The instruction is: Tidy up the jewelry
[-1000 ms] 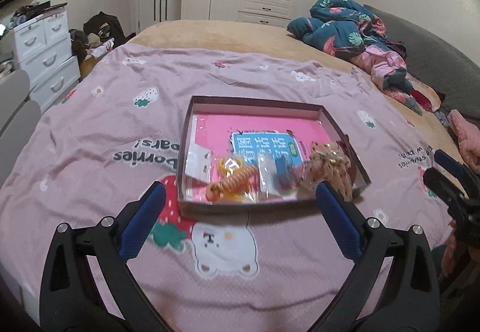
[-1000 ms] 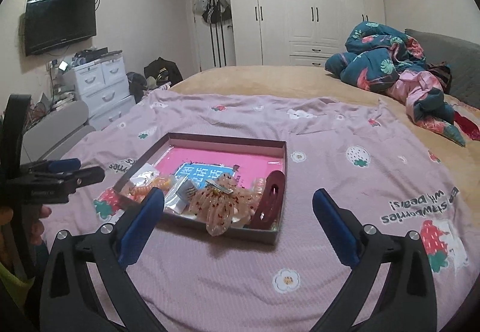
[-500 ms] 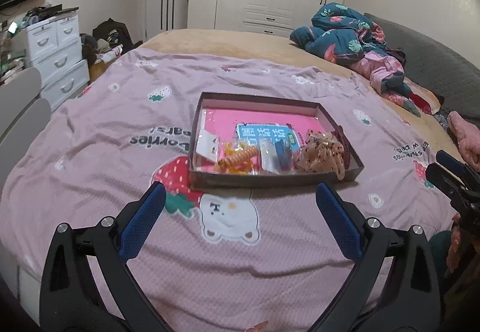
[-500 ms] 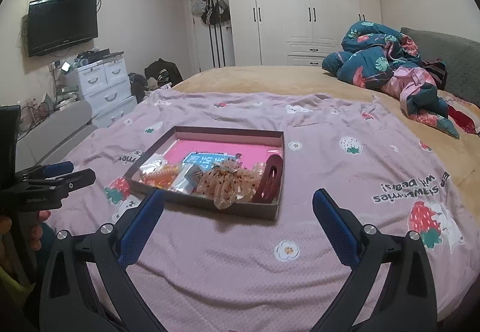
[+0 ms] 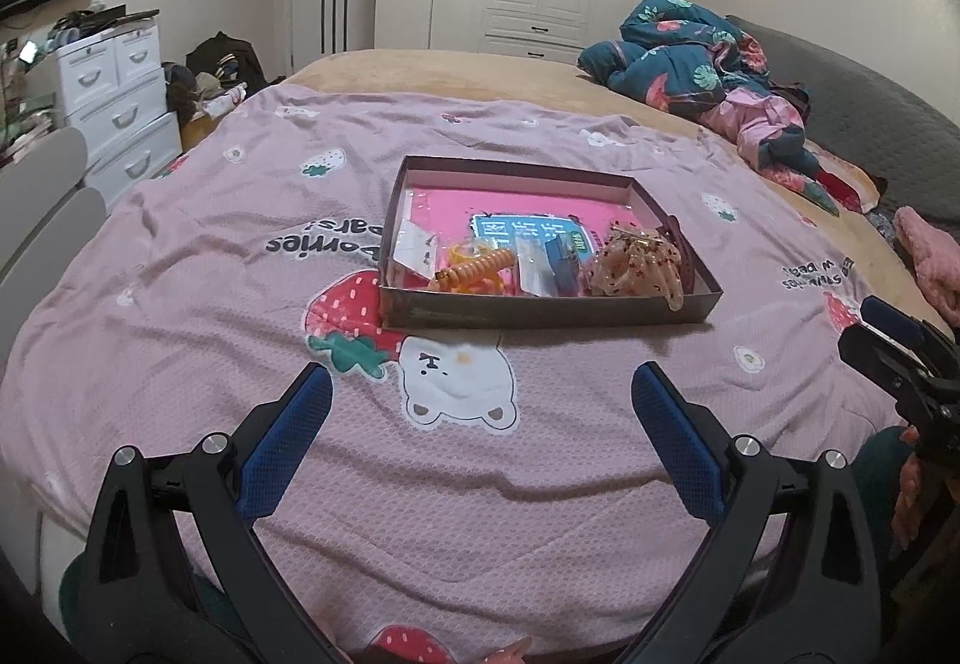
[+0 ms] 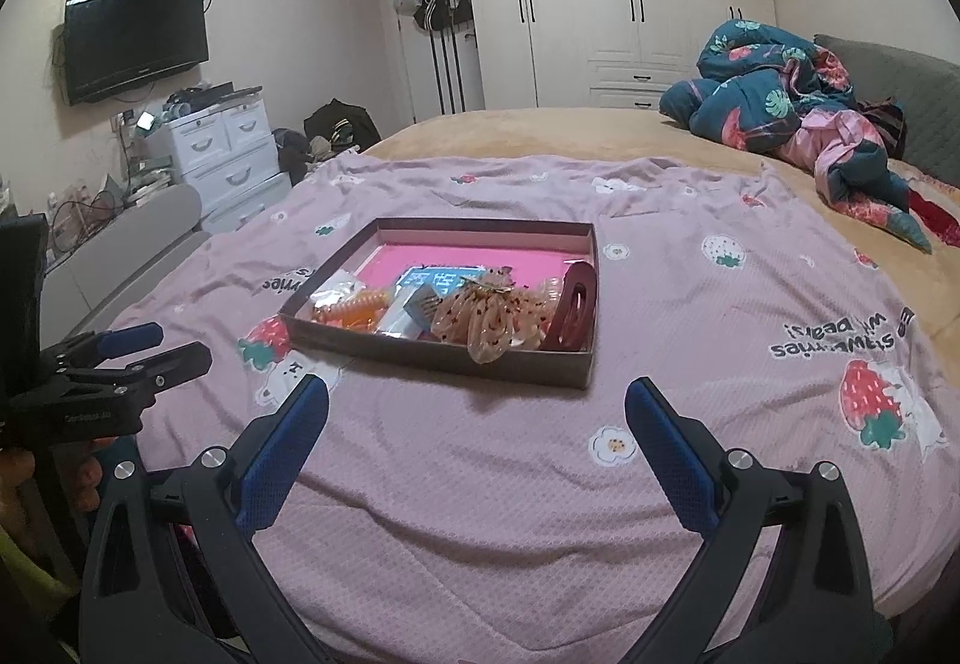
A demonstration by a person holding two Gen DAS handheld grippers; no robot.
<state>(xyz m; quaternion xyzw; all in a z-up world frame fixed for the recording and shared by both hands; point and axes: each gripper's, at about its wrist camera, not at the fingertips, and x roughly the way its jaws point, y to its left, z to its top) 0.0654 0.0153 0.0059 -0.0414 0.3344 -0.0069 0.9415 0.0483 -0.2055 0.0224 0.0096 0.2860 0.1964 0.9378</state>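
Observation:
A shallow brown box (image 5: 540, 309) (image 6: 456, 358) lies on the pink bedspread. It holds an orange coil hair tie (image 5: 474, 268) (image 6: 354, 307), small clear packets (image 5: 534, 268), a spotted translucent claw clip (image 5: 636, 268) (image 6: 492, 316) and a dark red clip (image 6: 573, 307) on a pink card. My left gripper (image 5: 480, 406) is open and empty, well short of the box. My right gripper (image 6: 477, 412) is open and empty, also short of the box. Each gripper shows at the edge of the other's view.
The pink strawberry bedspread (image 5: 240, 340) covers the near bed. A heap of blue and pink bedding (image 5: 708, 64) lies at the far right. White drawers (image 6: 222, 148) and a grey chair (image 6: 120, 256) stand left of the bed.
Both grippers have pulled back from the box and risen; the box now sits farther away in both views. Both stayed open and empty.

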